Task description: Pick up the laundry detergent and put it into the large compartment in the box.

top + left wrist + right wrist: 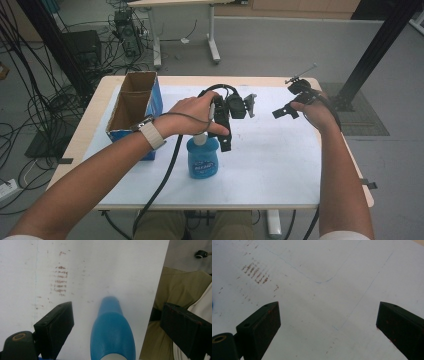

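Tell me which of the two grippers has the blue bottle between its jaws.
The left gripper: the blue bottle stands between its open jaws, not yet touched. The right gripper hovers open over bare white table, apart from the bottle.

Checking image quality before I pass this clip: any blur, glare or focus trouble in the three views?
High view: evenly lit, soft but legible. Left gripper view: the blue bottle between the open jaws is close and blurred, its edges smeared. Right gripper view: sharp on the white table sheet, stains and pen lines crisp; no glare.
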{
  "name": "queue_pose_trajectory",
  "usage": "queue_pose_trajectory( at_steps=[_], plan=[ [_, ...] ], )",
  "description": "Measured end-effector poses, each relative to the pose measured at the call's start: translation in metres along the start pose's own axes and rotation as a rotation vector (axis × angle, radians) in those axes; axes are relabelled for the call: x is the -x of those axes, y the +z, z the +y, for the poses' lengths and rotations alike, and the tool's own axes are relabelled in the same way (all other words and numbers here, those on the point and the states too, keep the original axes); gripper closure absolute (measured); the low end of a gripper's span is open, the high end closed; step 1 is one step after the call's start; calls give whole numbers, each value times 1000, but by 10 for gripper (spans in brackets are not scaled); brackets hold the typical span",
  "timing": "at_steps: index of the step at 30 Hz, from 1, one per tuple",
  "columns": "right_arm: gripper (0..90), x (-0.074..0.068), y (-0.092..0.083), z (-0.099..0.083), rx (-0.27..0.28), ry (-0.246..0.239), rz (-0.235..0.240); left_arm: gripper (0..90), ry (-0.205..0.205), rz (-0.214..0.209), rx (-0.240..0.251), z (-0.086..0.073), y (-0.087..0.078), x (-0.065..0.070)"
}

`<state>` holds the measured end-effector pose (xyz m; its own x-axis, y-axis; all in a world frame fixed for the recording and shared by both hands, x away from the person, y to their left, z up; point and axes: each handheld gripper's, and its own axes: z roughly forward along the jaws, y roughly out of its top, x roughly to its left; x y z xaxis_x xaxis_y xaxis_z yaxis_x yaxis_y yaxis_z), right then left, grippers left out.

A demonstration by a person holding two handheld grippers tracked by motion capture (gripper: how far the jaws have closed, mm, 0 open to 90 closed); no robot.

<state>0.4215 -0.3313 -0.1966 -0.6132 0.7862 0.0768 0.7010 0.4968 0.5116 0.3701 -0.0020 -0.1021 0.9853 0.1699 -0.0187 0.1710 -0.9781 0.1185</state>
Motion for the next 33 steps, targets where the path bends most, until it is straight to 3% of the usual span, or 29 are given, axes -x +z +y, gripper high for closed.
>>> queue_pose_trajectory(
  at_steps=[33],
  plan=[
    [55, 0, 0, -1, 6, -4, 7, 95, -10, 11, -3, -7, -11, 6]
  ],
)
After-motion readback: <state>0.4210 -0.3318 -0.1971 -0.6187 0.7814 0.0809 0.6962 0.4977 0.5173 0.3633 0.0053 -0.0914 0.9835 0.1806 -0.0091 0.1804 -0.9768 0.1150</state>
